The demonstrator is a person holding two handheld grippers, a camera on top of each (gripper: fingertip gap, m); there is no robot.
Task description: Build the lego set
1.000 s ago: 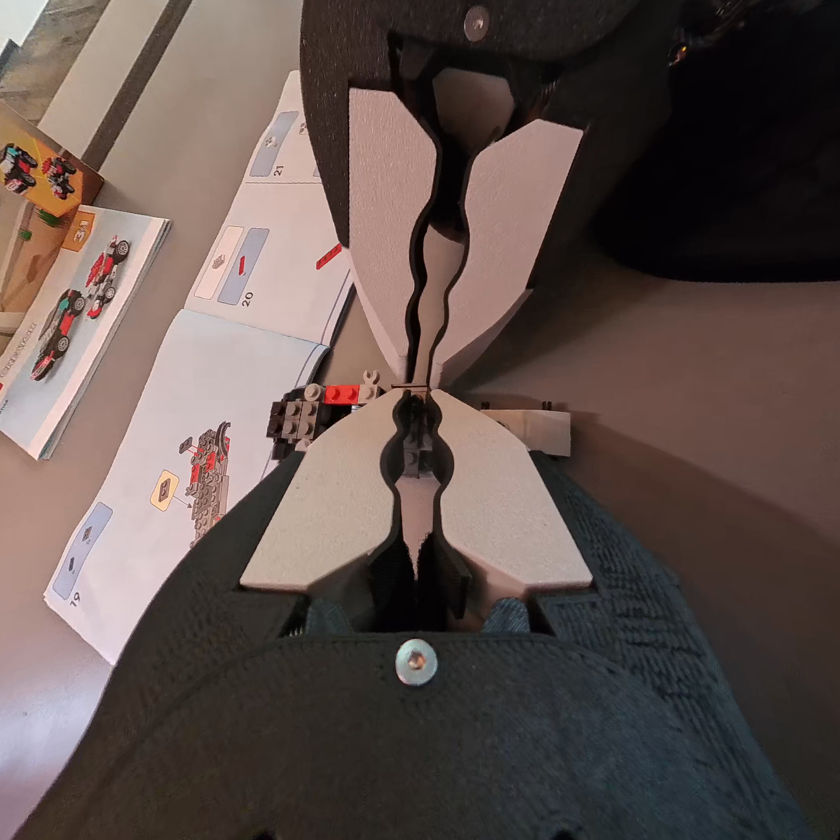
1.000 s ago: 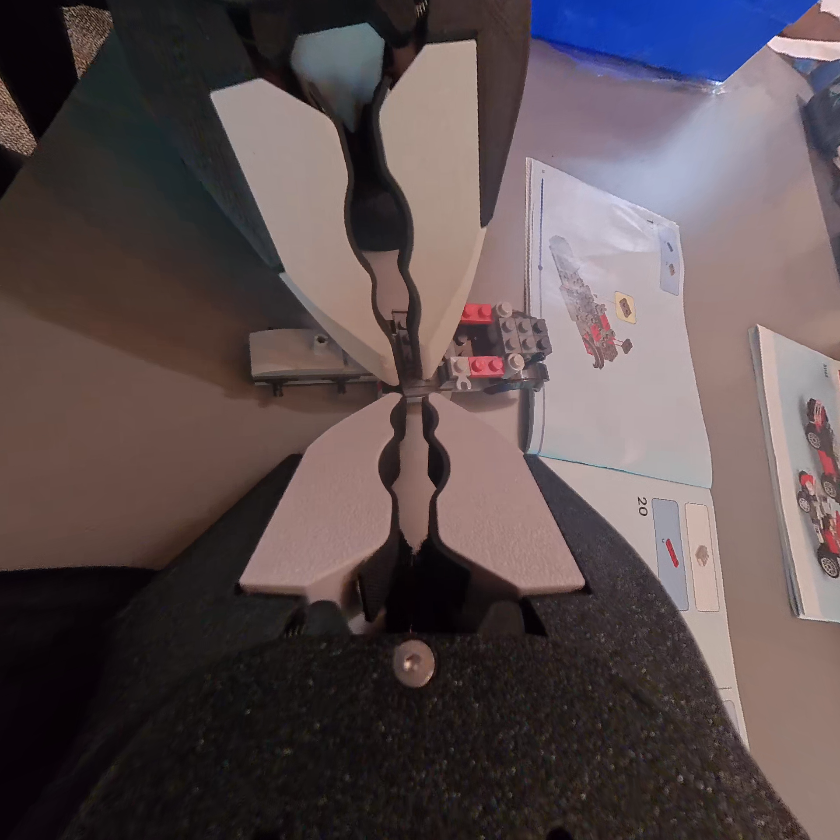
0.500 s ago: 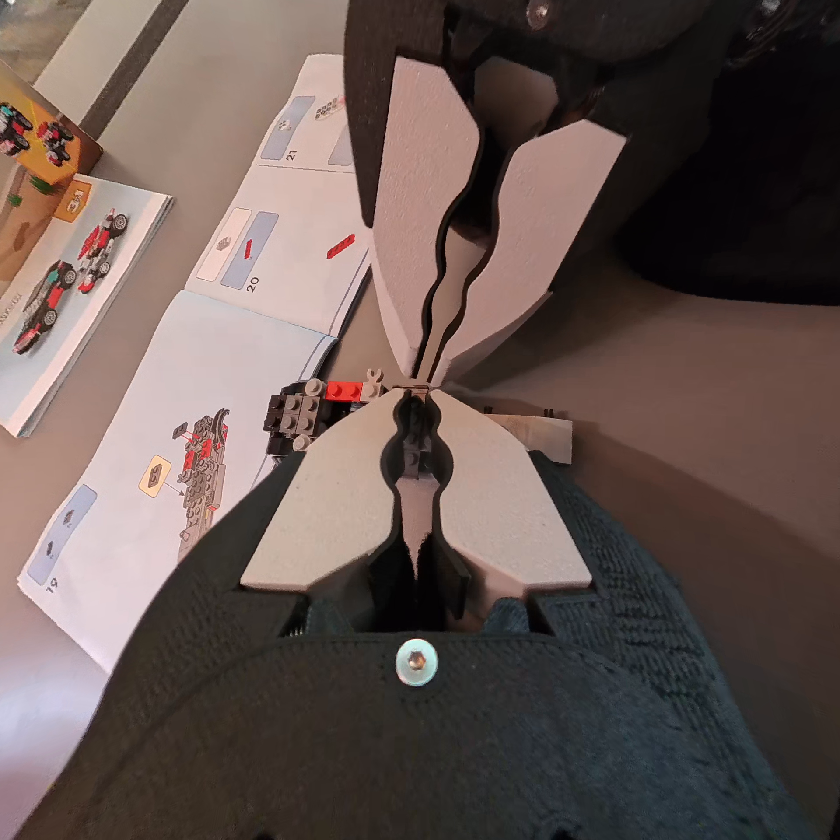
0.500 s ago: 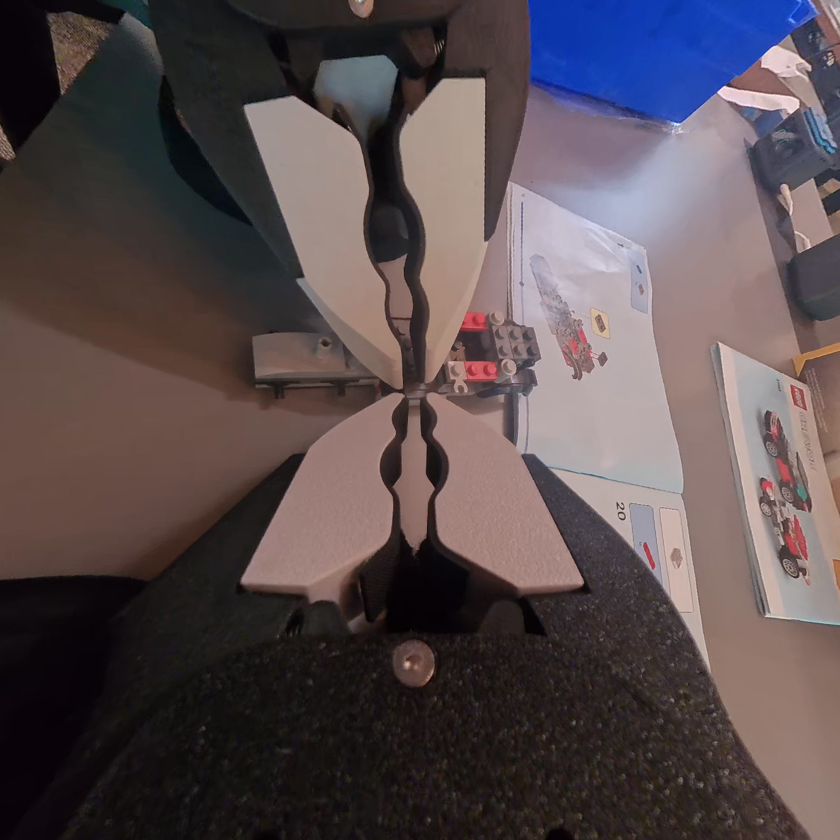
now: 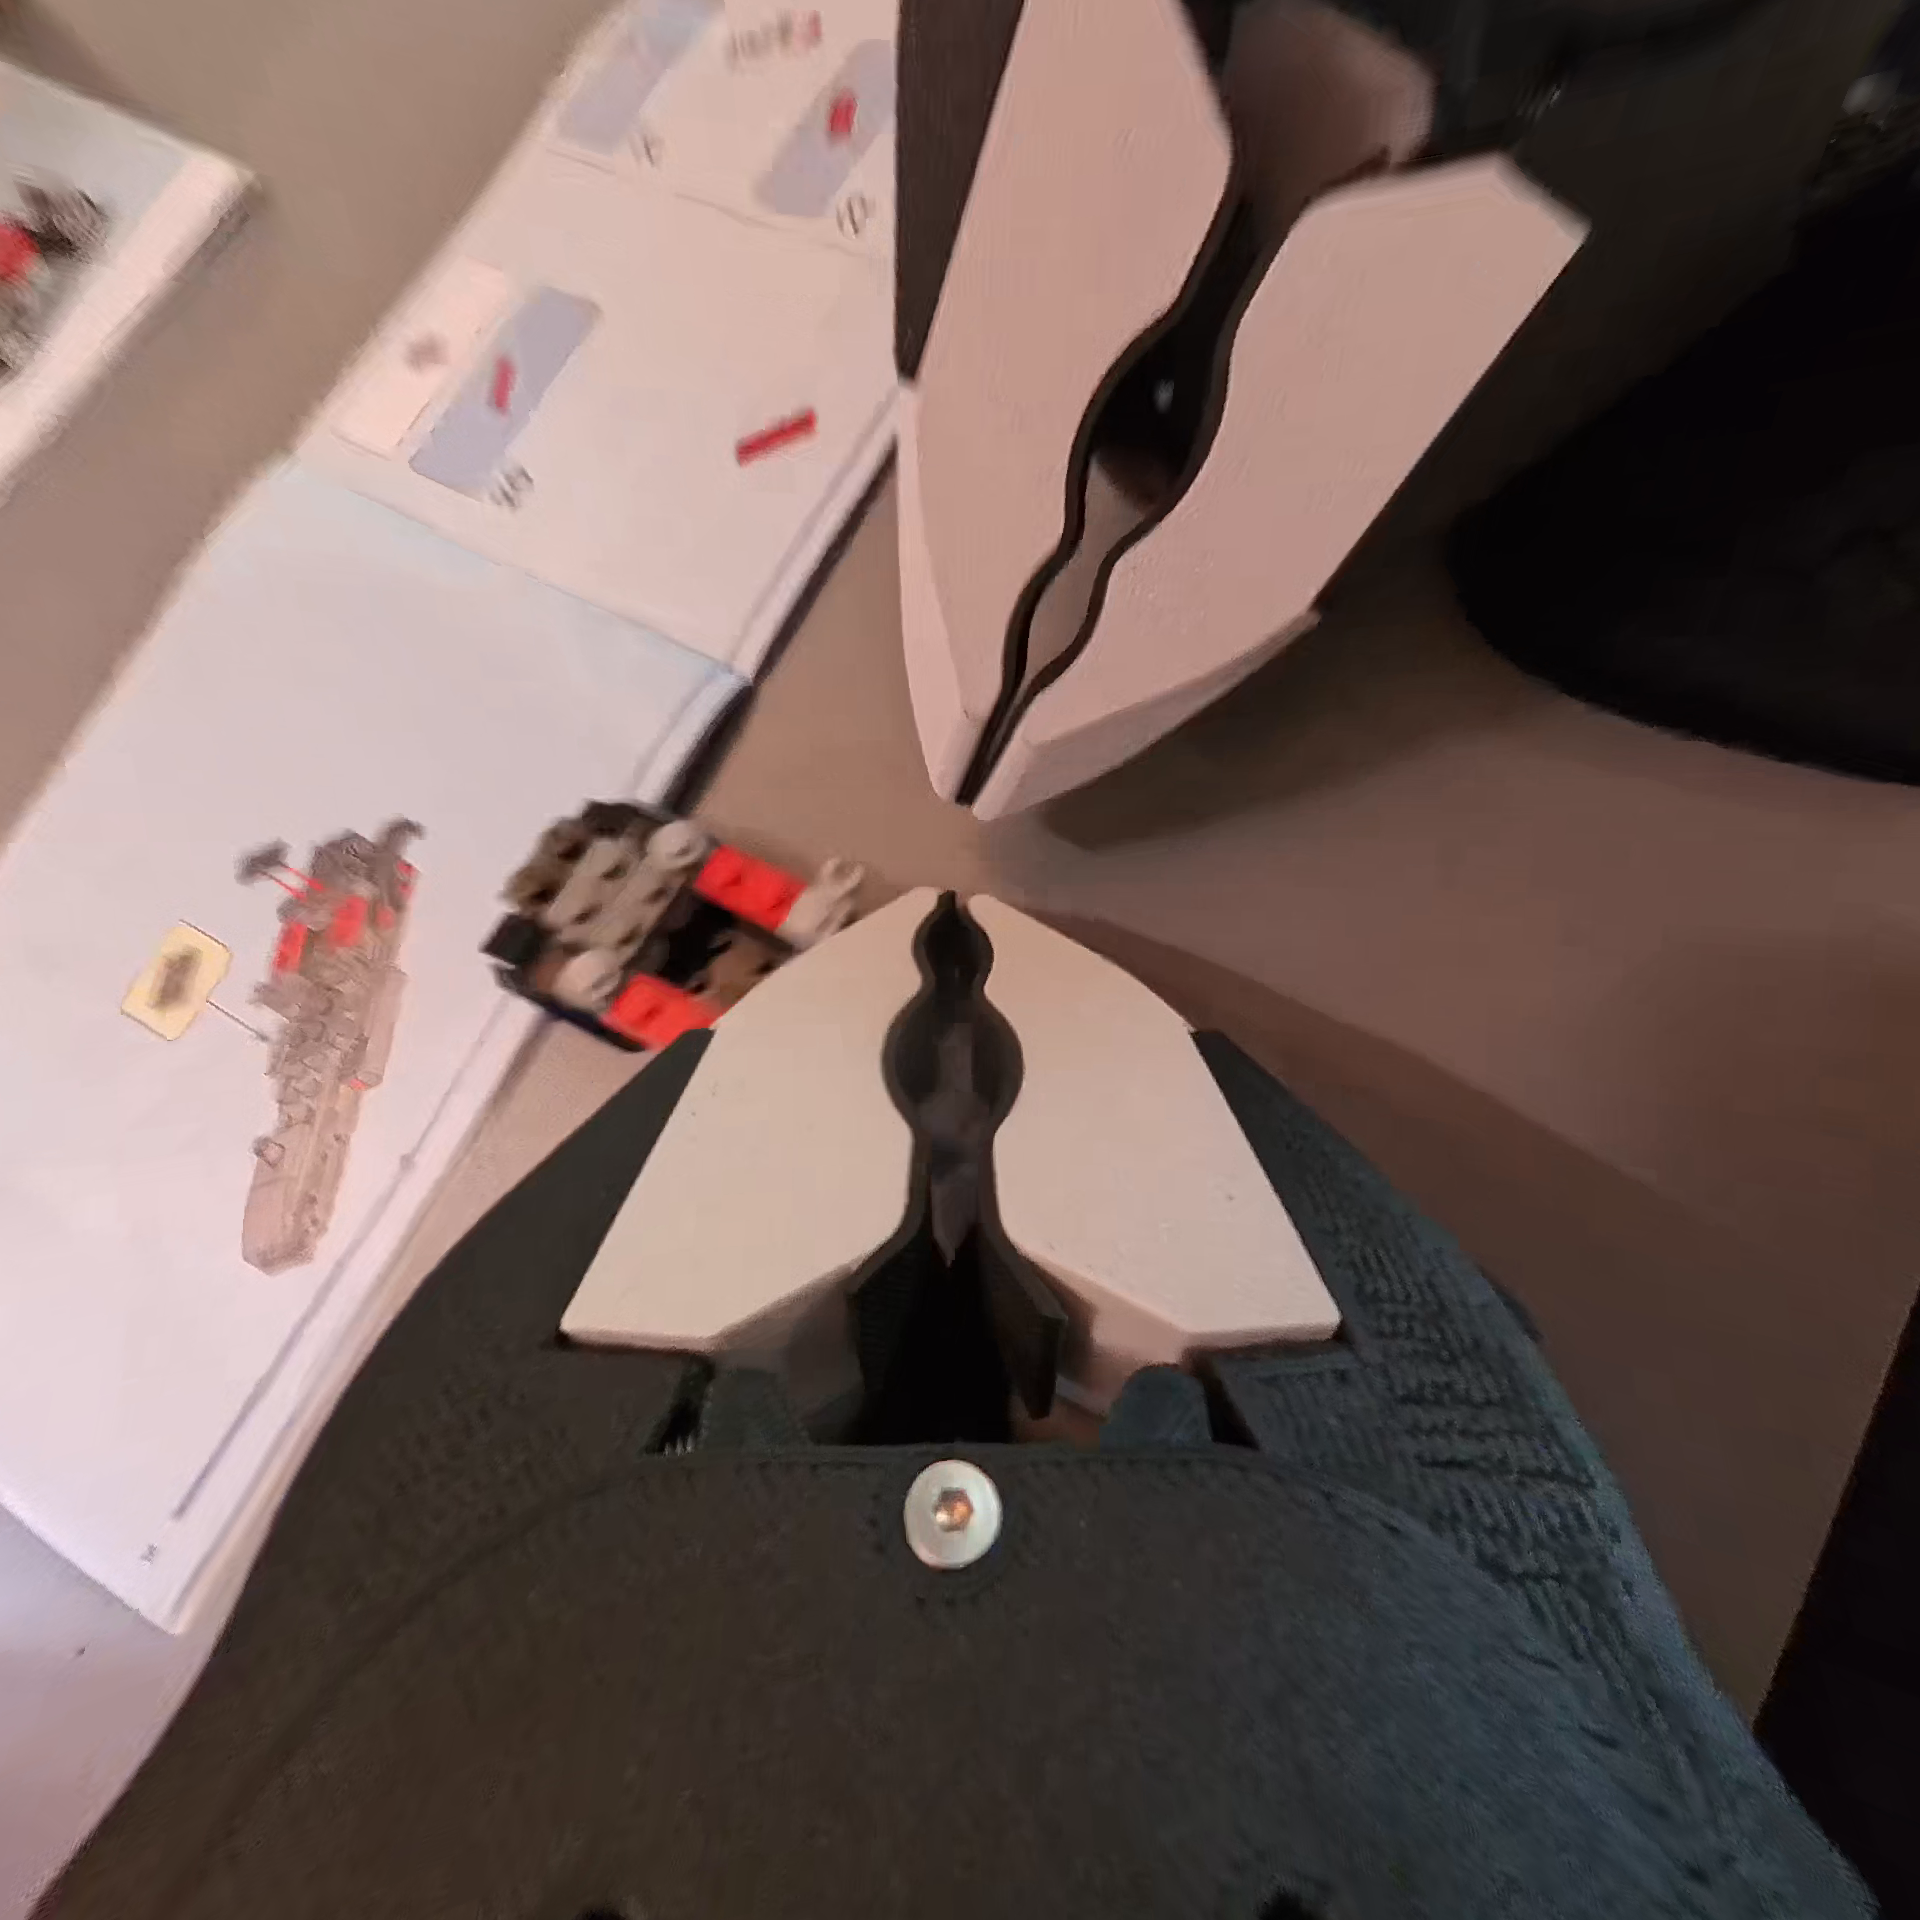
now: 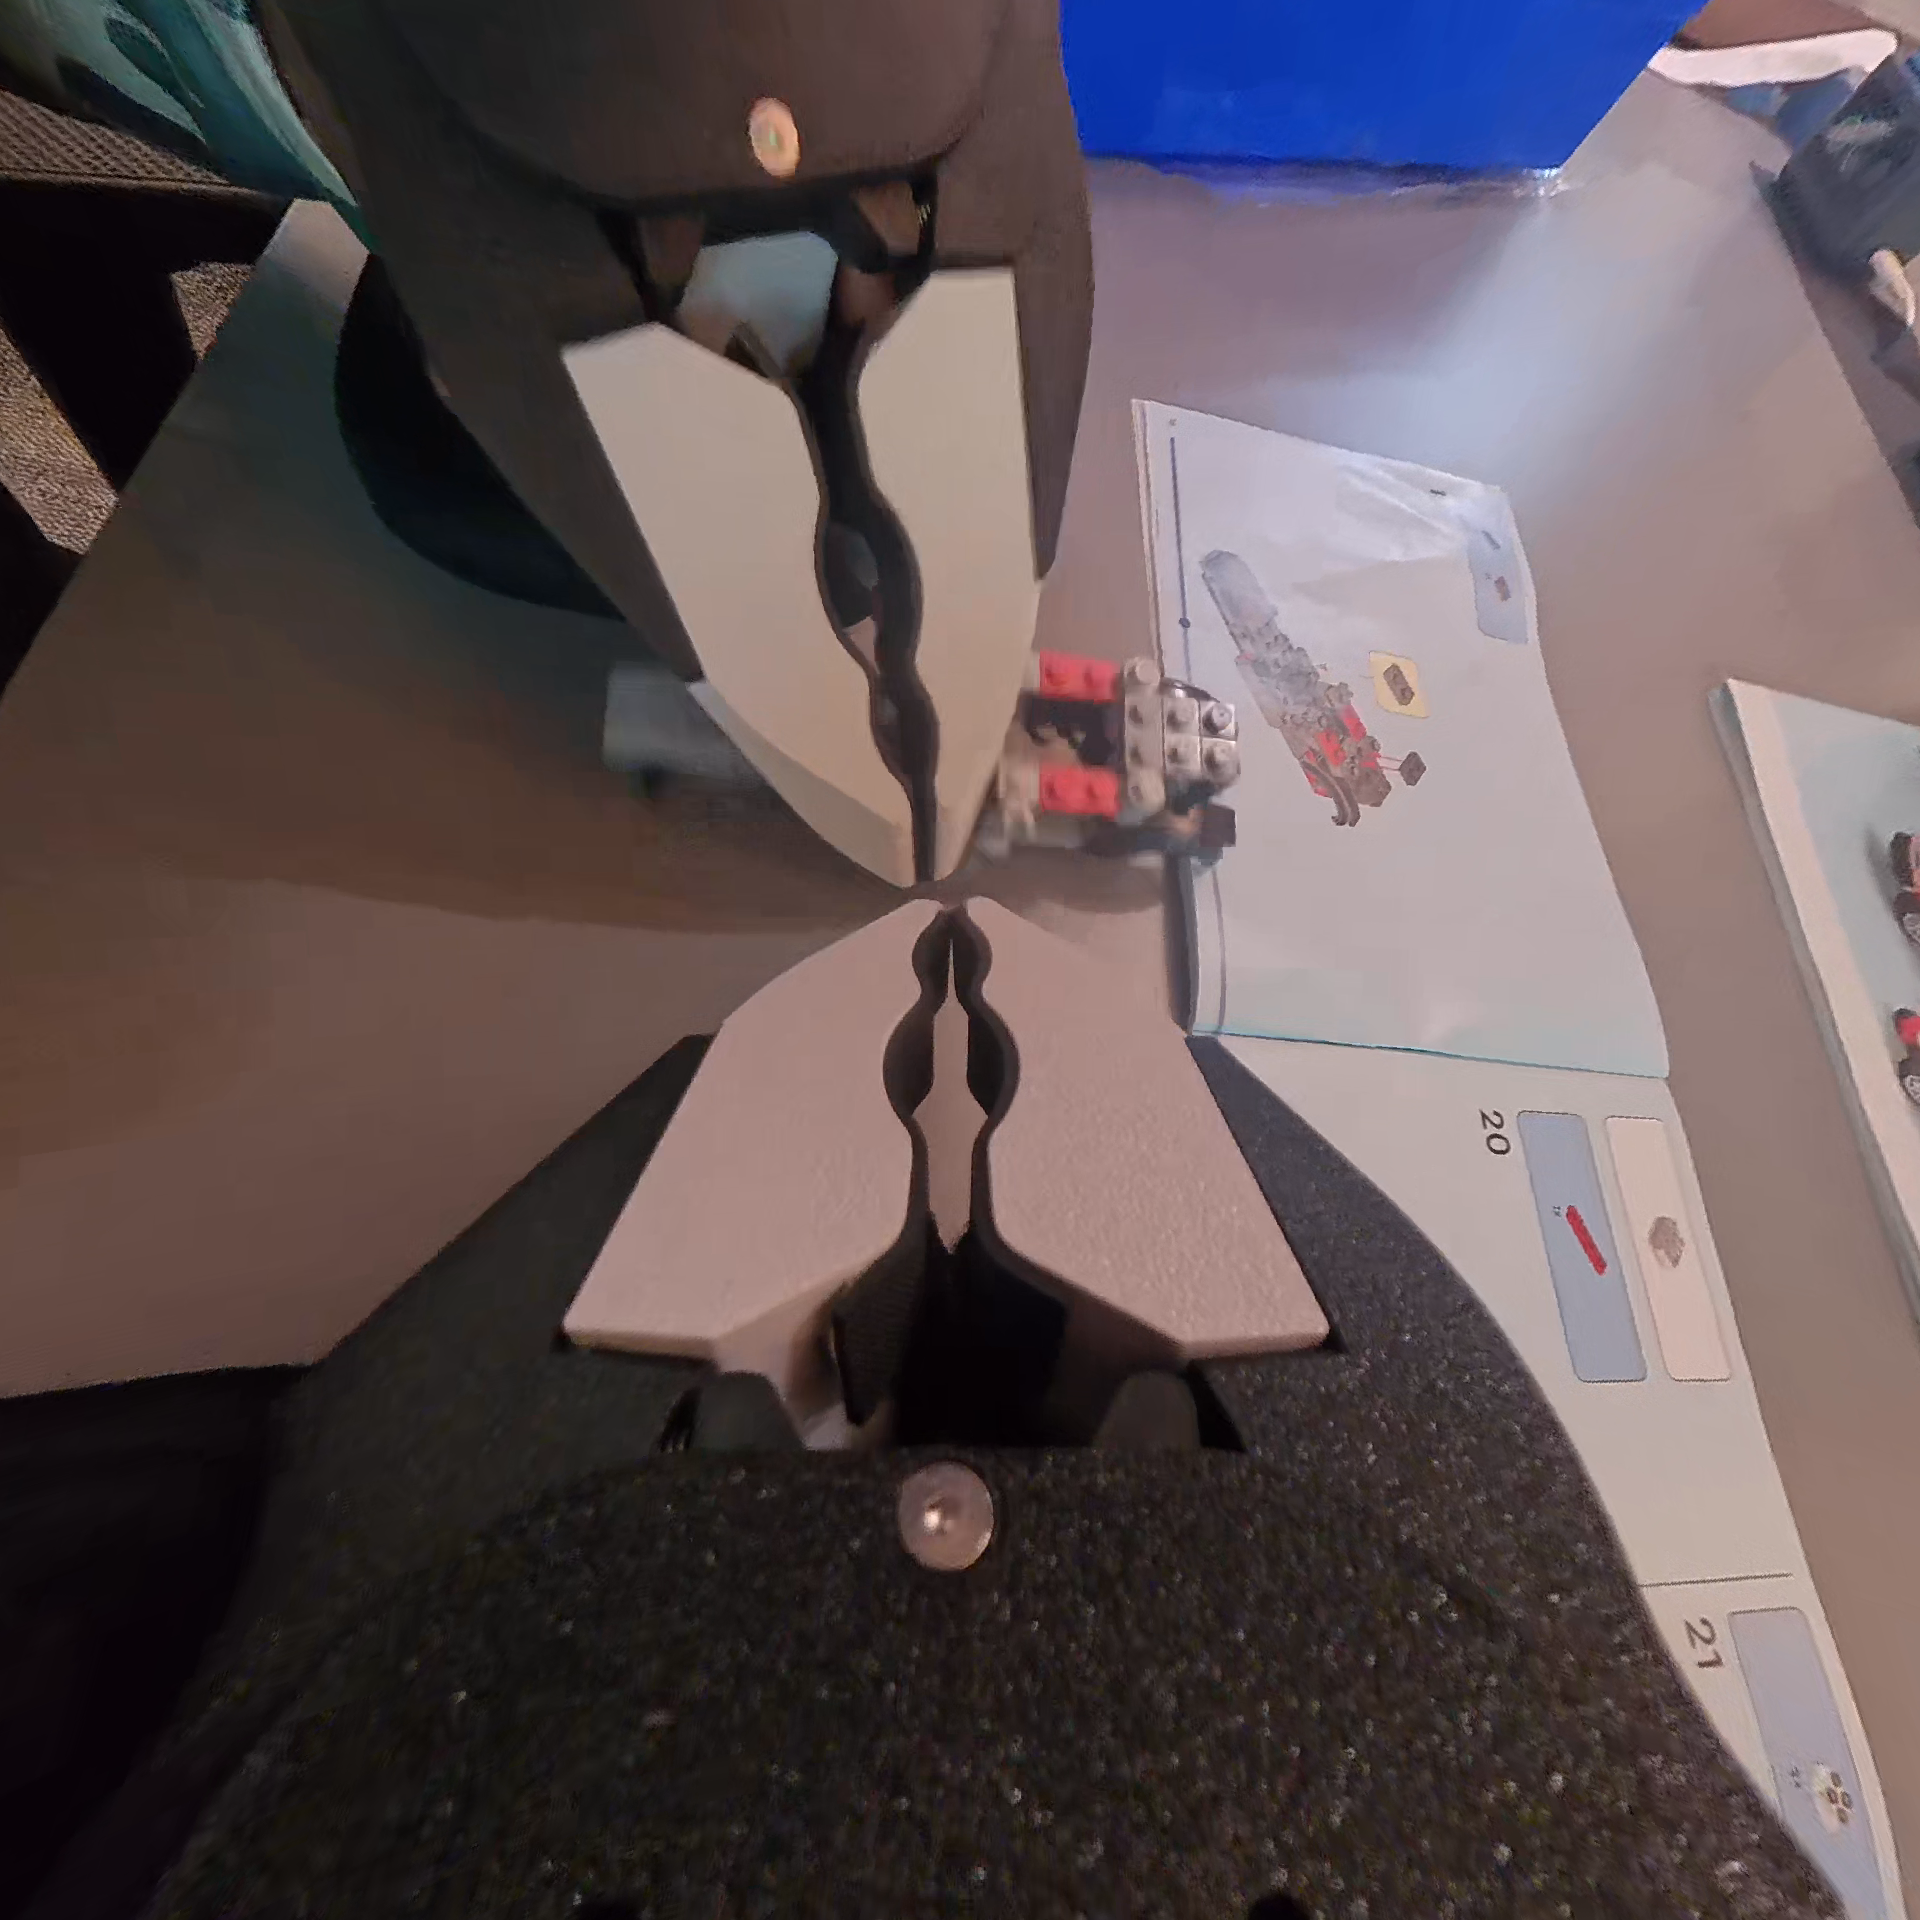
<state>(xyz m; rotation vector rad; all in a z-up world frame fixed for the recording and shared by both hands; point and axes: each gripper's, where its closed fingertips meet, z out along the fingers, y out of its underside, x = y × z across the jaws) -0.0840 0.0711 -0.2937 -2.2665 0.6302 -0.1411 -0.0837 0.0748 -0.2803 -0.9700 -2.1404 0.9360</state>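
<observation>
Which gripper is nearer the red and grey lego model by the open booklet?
Left. The left gripper sits right beside the lego model, its finger overlapping the model's edge. The right gripper hangs further off, past the booklet corner, with bare table between.

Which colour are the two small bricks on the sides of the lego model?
Red; the bricks show best in the right wrist view.

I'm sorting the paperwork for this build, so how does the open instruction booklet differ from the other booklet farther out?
The open instruction booklet lies spread out, showing step pages. The other booklet appears shut, showing pictured cars. The lego build sits at the open one's edge, while the other lies apart from it, cut off by the frame. Both are pale blue and flat on the table.
</observation>
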